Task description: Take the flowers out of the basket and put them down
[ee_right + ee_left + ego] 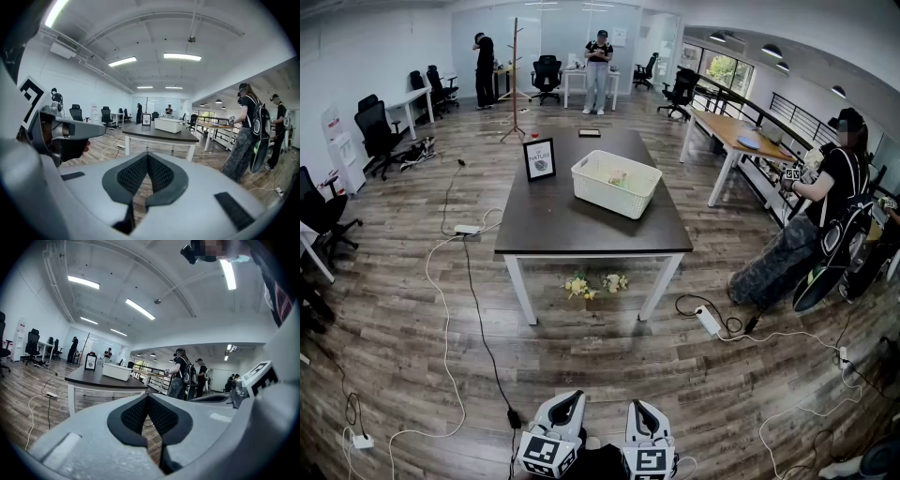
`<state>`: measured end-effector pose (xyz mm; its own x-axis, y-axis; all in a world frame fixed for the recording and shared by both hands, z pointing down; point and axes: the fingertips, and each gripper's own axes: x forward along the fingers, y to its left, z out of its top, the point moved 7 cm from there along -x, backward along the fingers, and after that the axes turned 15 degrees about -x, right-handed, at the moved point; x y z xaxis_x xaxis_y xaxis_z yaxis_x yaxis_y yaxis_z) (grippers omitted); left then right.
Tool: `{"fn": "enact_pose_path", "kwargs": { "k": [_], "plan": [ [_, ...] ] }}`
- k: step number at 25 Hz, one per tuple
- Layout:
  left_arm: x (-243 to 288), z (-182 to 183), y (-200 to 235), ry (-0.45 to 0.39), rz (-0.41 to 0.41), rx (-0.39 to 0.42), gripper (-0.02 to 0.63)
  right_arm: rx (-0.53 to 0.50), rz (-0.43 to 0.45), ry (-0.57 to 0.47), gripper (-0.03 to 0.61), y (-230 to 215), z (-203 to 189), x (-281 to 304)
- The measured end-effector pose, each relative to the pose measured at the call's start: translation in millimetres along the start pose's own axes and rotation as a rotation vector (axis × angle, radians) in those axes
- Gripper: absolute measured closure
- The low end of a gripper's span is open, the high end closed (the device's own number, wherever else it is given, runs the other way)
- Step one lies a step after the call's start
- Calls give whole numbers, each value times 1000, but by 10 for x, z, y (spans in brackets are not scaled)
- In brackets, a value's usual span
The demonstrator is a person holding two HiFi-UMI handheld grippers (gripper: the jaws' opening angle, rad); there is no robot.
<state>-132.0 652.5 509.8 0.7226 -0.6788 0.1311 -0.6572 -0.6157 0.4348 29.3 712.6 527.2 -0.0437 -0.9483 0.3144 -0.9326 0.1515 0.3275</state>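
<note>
Flowers (619, 176) in basket (609, 200) on table (546, 225), well ahead of me; a second bunch (577, 286) lies on the floor (581, 375) beneath. Judged light, soft and easily crushed: I would take the stems, not the blooms. Left gripper (147, 399) and right gripper (147, 157): jaws pressed together, empty. Sign (539, 158) beside basket: "NATURE" just legible.

Open floor (609, 375) before table (544, 225), basket (609, 199) atop, cables (427, 277) left
</note>
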Motion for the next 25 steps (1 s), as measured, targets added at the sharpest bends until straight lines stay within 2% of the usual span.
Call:
{"fn": "enact_pose_path", "kwargs": {
  "k": [4,9,16,25],
  "plan": [
    [-35,-36,-24,-1,10,-7,604,7,-13,-1,574,-9,-6,-53],
    [-21,-67,-43,6,0,9,604,-33,-11,-6,574,-4,-10,-42],
    [39,-110,-91,16,0,7,604,-7,19,-31,572,-38,-25,-15],
    [349,-51,4,28,-18,12,604,-3,17,-10,572,-163,-58,217]
  ]
}}
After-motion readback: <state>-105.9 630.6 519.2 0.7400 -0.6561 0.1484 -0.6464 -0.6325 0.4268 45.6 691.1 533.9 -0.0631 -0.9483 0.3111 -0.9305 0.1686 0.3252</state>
